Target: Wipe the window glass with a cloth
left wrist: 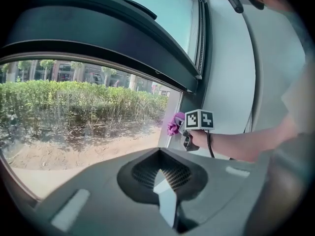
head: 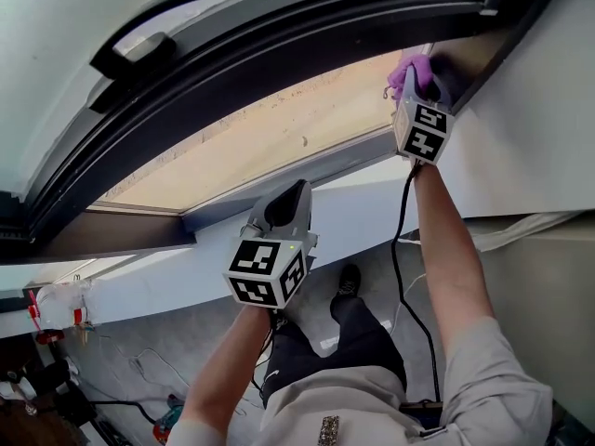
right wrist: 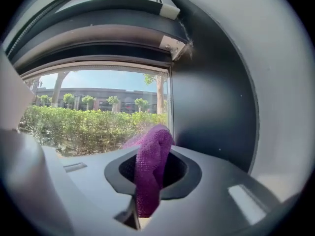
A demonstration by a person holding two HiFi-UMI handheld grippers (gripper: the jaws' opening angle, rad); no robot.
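The window glass [head: 279, 128] fills the middle of the head view, with sandy ground and hedges behind it [left wrist: 74, 117]. My right gripper [head: 418, 71] is shut on a purple cloth [head: 407, 67] and holds it against the pane's right end, by the dark frame. From the left gripper view the cloth [left wrist: 173, 124] sits at the glass's lower right corner, with the right gripper [left wrist: 183, 127] behind it. In the right gripper view the cloth [right wrist: 150, 171] bulges out between the jaws. My left gripper [head: 294, 195] hangs below the sill, jaws together and empty [left wrist: 165, 193].
A dark curved window frame [head: 307, 40] with a black handle [head: 139, 37] runs above the pane. A white wall [head: 539, 128] stands right of the window. A black cable [head: 400, 249] hangs from the right gripper. Cables and small items lie on the floor [head: 139, 360].
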